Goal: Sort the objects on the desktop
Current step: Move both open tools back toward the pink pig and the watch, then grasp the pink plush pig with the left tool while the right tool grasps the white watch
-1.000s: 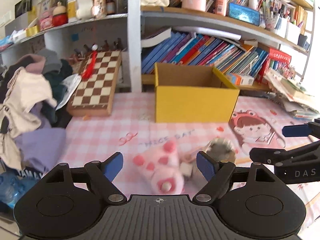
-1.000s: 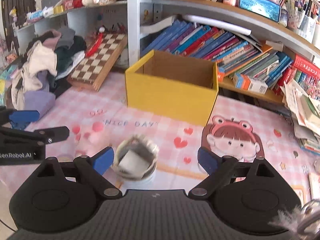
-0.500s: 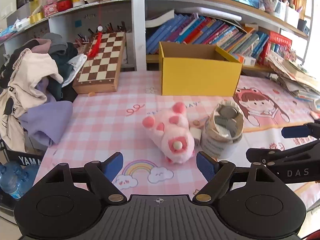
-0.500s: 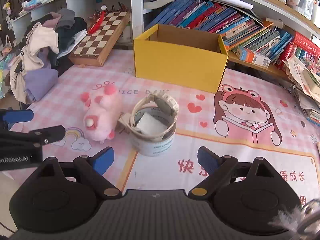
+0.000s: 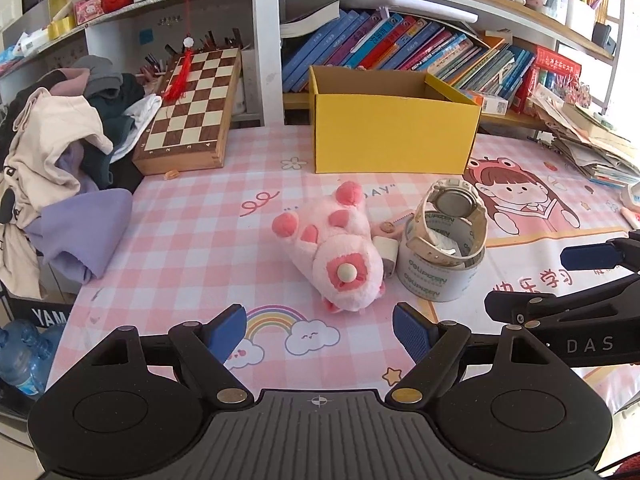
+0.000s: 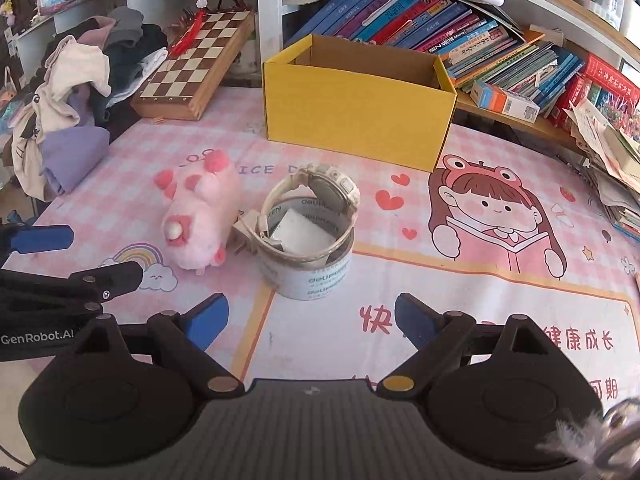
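A pink plush toy (image 5: 336, 252) (image 6: 200, 216) lies on the pink checked table mat (image 5: 192, 232). Beside it stands a white tape roll (image 5: 440, 276) (image 6: 310, 274) with a cream wristwatch (image 5: 450, 216) (image 6: 320, 196) resting on its rim and a small white adapter (image 5: 386, 254) wedged between roll and plush. An open yellow cardboard box (image 5: 394, 136) (image 6: 356, 120) stands behind them, nothing visible inside. My left gripper (image 5: 318, 330) hovers open just short of the plush. My right gripper (image 6: 310, 320) hovers open in front of the tape roll. Neither holds anything.
A wooden chessboard (image 5: 190, 112) leans at the back left beside a heap of clothes (image 5: 60, 160). Shelves of books (image 5: 400, 52) run behind the box, and loose papers (image 5: 588, 148) pile at the right. Blue water bottles (image 5: 20, 360) sit below the table's left edge.
Both grippers have tipped down toward the table. The plush and tape roll now sit higher and sharper in each view, and the motion blur is gone. Both jaws have kept their width.
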A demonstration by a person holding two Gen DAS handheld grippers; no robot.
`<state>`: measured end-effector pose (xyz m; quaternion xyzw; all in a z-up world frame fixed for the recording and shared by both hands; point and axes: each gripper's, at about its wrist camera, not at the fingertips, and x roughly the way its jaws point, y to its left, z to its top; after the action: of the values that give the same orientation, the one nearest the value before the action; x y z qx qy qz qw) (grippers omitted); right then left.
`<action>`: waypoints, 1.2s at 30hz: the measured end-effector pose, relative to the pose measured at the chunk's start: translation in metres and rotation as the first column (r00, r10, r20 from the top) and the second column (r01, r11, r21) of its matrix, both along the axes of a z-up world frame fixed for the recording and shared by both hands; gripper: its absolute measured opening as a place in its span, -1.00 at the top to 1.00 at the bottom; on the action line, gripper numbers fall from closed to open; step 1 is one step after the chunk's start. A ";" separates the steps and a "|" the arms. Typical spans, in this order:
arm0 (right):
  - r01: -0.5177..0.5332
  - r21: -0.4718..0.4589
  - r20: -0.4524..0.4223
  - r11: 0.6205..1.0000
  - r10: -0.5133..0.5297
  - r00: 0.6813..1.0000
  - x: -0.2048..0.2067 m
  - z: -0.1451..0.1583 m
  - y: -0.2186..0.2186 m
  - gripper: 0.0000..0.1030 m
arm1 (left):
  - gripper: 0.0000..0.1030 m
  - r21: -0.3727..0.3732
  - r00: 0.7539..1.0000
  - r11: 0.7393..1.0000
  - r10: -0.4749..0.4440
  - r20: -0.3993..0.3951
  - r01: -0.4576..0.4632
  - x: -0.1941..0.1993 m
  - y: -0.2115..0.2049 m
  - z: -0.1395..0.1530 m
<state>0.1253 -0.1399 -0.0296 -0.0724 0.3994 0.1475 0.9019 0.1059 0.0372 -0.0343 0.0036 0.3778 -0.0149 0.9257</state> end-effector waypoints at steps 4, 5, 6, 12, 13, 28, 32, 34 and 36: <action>0.004 0.008 0.007 1.000 -0.004 1.000 0.005 0.001 -0.002 -0.75 | -0.60 -0.004 1.000 1.000 0.007 -0.002 -0.007 0.005 0.000 -0.001; 0.004 0.008 0.008 1.000 -0.004 1.000 0.007 0.002 -0.002 -0.74 | -0.60 -0.005 1.000 1.000 0.012 -0.005 -0.012 0.006 0.000 -0.002; 0.003 0.009 0.008 1.000 -0.003 1.000 0.009 0.002 -0.002 -0.74 | -0.60 -0.006 1.000 1.000 0.016 -0.007 -0.016 0.007 0.001 -0.002; -0.012 0.006 0.003 1.000 0.012 1.000 0.016 0.001 -0.003 -0.73 | -0.60 -0.012 0.999 0.999 0.042 -0.017 -0.042 0.012 0.001 -0.004; -0.015 0.005 0.002 1.000 0.015 1.000 0.017 0.001 -0.003 -0.73 | -0.60 -0.013 0.999 0.999 0.045 -0.018 -0.045 0.012 0.001 -0.004; -0.008 0.006 0.004 1.000 0.008 1.000 0.036 -0.002 -0.014 -0.59 | -0.59 -0.014 0.996 0.997 0.081 -0.033 -0.081 0.026 -0.006 -0.011; -0.012 0.002 0.004 1.000 0.012 1.000 0.043 -0.003 -0.015 -0.49 | -0.58 -0.011 0.995 0.996 0.091 -0.031 -0.091 0.031 -0.008 -0.013; -0.019 -0.002 0.003 1.000 0.019 1.000 0.046 -0.004 -0.014 -0.44 | -0.58 -0.017 0.994 0.995 0.099 -0.036 -0.099 0.034 -0.008 -0.014; -0.026 -0.005 0.002 1.000 0.026 1.000 0.049 -0.005 -0.013 -0.40 | -0.57 -0.022 0.993 0.994 0.107 -0.040 -0.108 0.037 -0.007 -0.015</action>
<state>0.1746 -0.1531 -0.0343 -0.0802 0.3977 0.1581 0.9002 0.1427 0.0304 -0.0498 -0.0284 0.3951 0.0303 0.9177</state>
